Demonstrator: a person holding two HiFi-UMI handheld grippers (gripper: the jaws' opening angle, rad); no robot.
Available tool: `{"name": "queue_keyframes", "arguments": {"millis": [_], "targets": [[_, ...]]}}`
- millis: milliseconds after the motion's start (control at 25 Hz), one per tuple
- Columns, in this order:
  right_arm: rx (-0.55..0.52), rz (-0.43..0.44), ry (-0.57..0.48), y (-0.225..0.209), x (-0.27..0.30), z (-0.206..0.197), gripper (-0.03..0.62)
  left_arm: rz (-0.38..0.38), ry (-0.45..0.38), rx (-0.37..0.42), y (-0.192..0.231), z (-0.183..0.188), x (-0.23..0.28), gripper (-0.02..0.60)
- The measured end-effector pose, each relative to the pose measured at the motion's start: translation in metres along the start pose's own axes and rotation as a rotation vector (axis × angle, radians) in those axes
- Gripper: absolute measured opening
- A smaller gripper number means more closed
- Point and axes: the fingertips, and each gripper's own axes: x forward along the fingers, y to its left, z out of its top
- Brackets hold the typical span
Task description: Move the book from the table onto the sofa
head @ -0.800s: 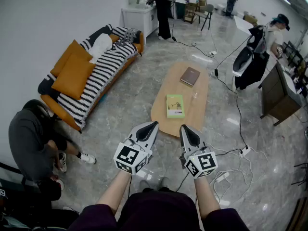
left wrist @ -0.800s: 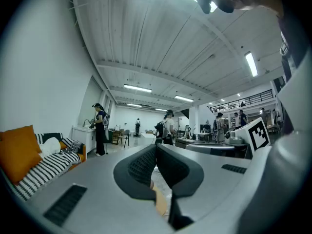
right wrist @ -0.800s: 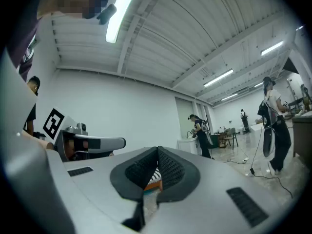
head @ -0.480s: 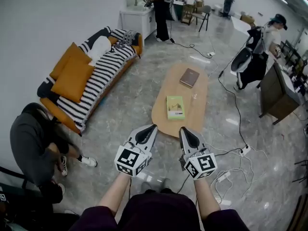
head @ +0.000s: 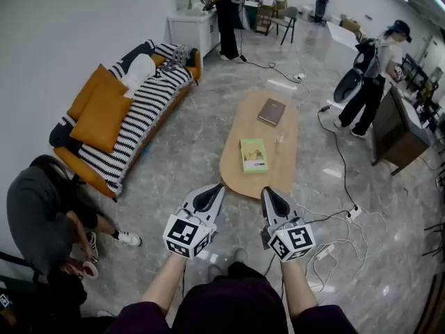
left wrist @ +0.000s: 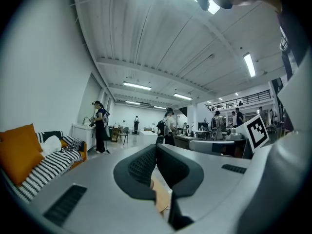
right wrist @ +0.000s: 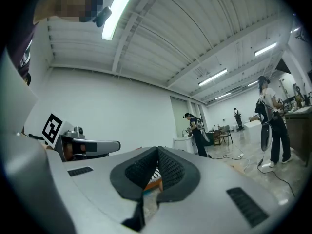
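On the oval wooden coffee table (head: 279, 166) lie a green book (head: 253, 154) near its middle and a brown book (head: 272, 111) at its far end. The sofa (head: 90, 169), orange with a striped throw and orange cushions, stands along the left wall. My left gripper (head: 217, 188) and right gripper (head: 267, 191) hover side by side just short of the table's near end, both shut and empty. In the left gripper view the gripper (left wrist: 156, 147) has its tips pressed together; the right gripper (right wrist: 157, 151) is closed the same way.
A person (head: 42, 218) crouches on the floor by the sofa's near end. Cables and a power strip (head: 354, 215) trail across the floor right of the table. Another person (head: 372, 75) stands at the right by a dark cabinet (head: 398, 136); a third (head: 227, 12) stands at the far counter.
The view has drifted slightly: table and sofa sit a touch farther left and lower. Both grippers keep the same pose, shut. The standing person at right has stepped.
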Motion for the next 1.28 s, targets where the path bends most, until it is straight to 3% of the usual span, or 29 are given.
{"name": "queue_keyframes", "arguments": {"millis": [400,880,1280], "targets": [[0.032,-0.023,0.028,-0.034,0.044,-0.026,0.023,0.010,0.051,-0.034,0.041,-0.032,0.035,0.015],[0.095,-0.032,0.083,-0.118,0.135,-0.052,0.023,0.004,0.106,-0.082,0.106,-0.051,0.143,0.015],[0.160,-0.039,0.106,-0.173,0.177,-0.059,0.023,0.005,0.156,-0.076,0.131,-0.055,0.207,0.017]]}}
